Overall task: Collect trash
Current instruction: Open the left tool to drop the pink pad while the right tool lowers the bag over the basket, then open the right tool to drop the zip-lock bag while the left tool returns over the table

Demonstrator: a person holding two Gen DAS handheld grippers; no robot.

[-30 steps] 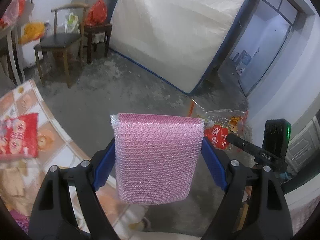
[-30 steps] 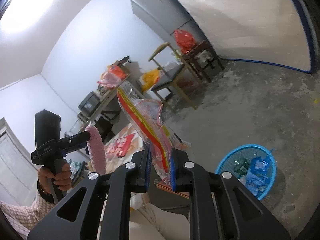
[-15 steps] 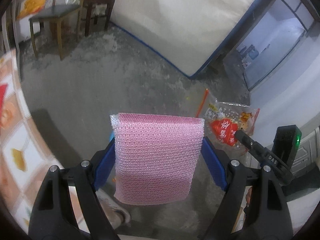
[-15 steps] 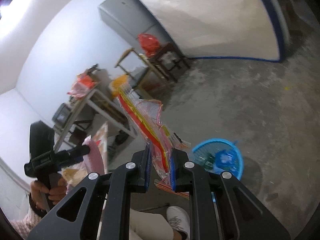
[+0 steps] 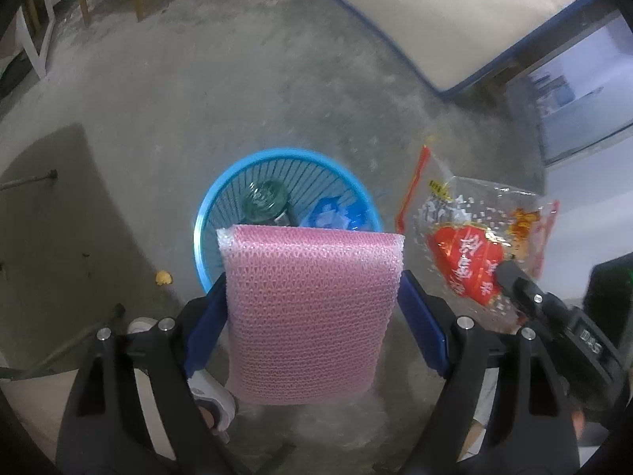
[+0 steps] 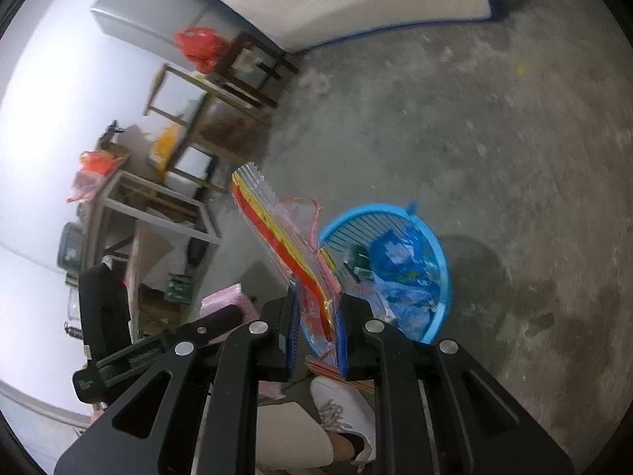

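Note:
My left gripper (image 5: 312, 316) is shut on a folded pink bubble-wrap sheet (image 5: 310, 308) and holds it just above the near rim of a blue plastic basket (image 5: 221, 202) on the concrete floor. The basket holds a green glass bottle (image 5: 264, 202) and blue plastic wrap (image 5: 336, 213). My right gripper (image 6: 316, 340) is shut on a clear snack bag with red print (image 6: 285, 237), held beside the basket (image 6: 435, 249). The same bag (image 5: 474, 245) shows at the right in the left wrist view.
A white mattress with blue edging (image 5: 435, 12) leans at the back. Wooden chairs (image 6: 221, 91) and a table (image 6: 154, 213) with orange bags stand at the left. The person's white shoe (image 6: 340, 403) is near the basket. A small yellow scrap (image 5: 163, 277) lies on the floor.
Both grippers have swung downward and over toward the blue basket, carrying the bubble wrap and the snack bag. The basket is now right below the left gripper.

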